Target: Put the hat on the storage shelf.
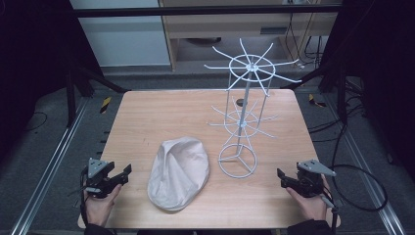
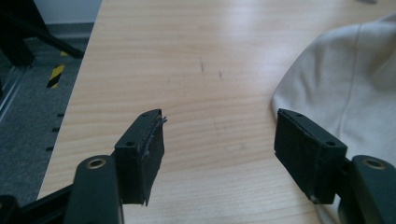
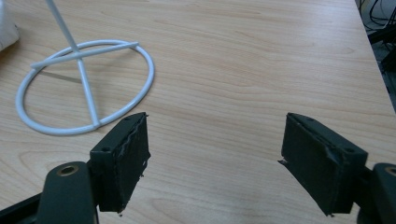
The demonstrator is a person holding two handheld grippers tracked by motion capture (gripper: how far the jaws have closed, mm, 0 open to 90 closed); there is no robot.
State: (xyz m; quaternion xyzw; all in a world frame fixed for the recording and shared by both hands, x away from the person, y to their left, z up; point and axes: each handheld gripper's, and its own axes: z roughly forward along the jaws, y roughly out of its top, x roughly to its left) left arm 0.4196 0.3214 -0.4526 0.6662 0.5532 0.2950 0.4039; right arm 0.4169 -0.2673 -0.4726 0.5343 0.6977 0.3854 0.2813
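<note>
A pale beige cap (image 1: 178, 172) lies flat on the wooden table (image 1: 161, 117), near its front edge. To its right stands a white wire rack (image 1: 243, 110) with a ring base (image 3: 84, 86) and spoked tiers of hooks. My left gripper (image 1: 122, 175) rests at the table's front left corner, open, with bare wood between its jaws; the cap (image 2: 345, 88) lies just right of it. At the front right, my right gripper (image 1: 283, 177) is open too, and nothing sits between its jaws (image 3: 215, 158).
Grey floor and metal rails (image 1: 54, 161) flank the table. Black cables (image 1: 352, 181) loop on the floor at the right. A cabinet and dark stands sit behind the table's far edge.
</note>
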